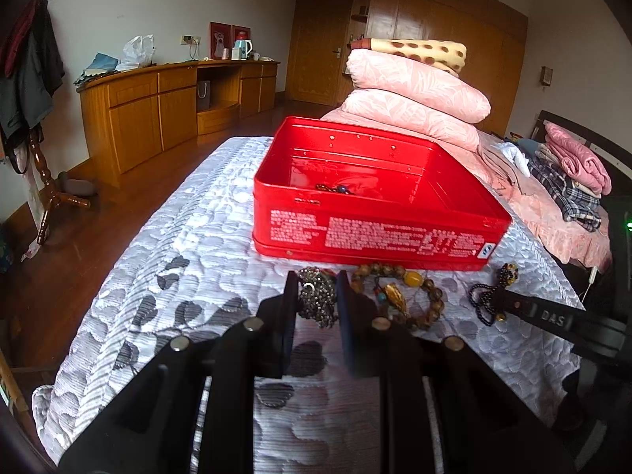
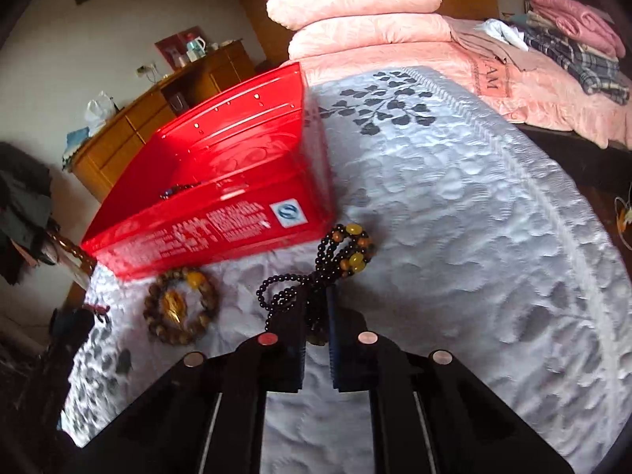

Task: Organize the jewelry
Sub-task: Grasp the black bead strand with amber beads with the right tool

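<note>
The left hand-held gripper (image 1: pixel 317 296) has its two fingers close around a small bunch of tiny dark beads (image 1: pixel 318 296) lying on the bed (image 1: pixel 189 237), just in front of the red tin (image 1: pixel 371 213). The fingers seem to touch the bunch, but I cannot tell if they squeeze it. If the hold is loose, the little beads may slip out and drop back on the bed.

Next to it lies a brown bead bracelet (image 1: pixel 399 296) with a yellow stone. It is very near, so a finger may bump it or drag it along.

The right hand-held gripper (image 2: pixel 316 312) is nearly shut on a black bead necklace (image 2: pixel 316 276) with yellow and brown beads. Long loops hang loose, and they may catch on the tin's edge on the way in.

Some beads already lie inside the tin.

The tin's front has white print, too small to read, and a small blue and white sticker. The right hand-held gripper's side says "DAS". The pink blanket (image 2: pixel 513 63) shows the letters "AM".
</note>
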### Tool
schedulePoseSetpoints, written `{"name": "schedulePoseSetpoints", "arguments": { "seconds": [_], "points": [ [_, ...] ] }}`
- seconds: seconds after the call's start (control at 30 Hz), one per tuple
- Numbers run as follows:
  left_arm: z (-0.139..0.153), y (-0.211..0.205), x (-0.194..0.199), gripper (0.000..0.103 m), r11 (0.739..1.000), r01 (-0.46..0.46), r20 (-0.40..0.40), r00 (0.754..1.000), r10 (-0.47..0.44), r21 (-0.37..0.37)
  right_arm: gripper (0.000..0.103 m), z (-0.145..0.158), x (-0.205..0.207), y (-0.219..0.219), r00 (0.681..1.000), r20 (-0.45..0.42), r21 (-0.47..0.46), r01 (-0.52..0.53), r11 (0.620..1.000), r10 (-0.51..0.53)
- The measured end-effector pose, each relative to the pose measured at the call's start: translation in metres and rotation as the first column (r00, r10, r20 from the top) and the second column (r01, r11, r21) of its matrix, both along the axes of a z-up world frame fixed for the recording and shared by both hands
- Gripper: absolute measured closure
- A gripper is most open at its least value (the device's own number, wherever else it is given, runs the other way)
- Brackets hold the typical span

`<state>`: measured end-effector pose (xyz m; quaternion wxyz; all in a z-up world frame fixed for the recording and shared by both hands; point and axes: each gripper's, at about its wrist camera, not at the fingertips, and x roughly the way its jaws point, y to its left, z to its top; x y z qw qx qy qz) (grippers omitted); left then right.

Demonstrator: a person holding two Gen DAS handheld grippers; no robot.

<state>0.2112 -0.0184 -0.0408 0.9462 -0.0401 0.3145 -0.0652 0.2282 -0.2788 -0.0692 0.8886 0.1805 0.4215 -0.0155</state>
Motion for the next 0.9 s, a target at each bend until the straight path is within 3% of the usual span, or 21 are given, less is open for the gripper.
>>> {"name": "schedulePoseSetpoints", "arguments": {
  "seconds": [0.1, 0.27, 0.37, 0.7, 0.83, 0.9],
  "points": [
    [-0.002, -0.004, -0.002, 0.085, 1.0, 0.013, -0.006, 1.0, -0.013, 0.001, 0.089, 0.001, -0.003, -0.007, 1.0, -0.007, 0.027, 0.019, 0.999, -0.019],
    [-0.001, -0.009, -0.002, 0.085, 1.0, 0.022, -0.004, 1.0, -0.022, 0.011, 0.065, 0.0, 0.003, -0.014, 0.998, -0.007, 0.091, 0.056, 0.994, -0.056],
    [-0.001, -0.009, -0.002, 0.085, 1.0, 0.021, -0.002, 1.0, -0.021, 0.016, 0.063, -0.002, 0.009, -0.015, 0.997, -0.003, 0.116, 0.071, 0.991, -0.071],
    [-0.003, -0.006, 0.001, 0.085, 1.0, 0.003, -0.002, 1.0, -0.003, 0.011, 0.065, -0.002, 0.015, -0.001, 0.997, 0.009, -0.01, 0.081, 0.997, -0.081],
    [-0.003, -0.006, 0.0, 0.085, 1.0, -0.001, 0.0, 1.0, 0.001, 0.011, 0.088, -0.004, 0.014, -0.001, 0.998, 0.007, 0.001, 0.061, 0.998, -0.061],
    [-0.003, -0.007, 0.0, 0.085, 1.0, -0.003, 0.003, 1.0, 0.003, 0.015, 0.088, -0.004, 0.012, -0.001, 0.999, 0.008, -0.003, 0.049, 0.999, -0.049]
  ]
}}
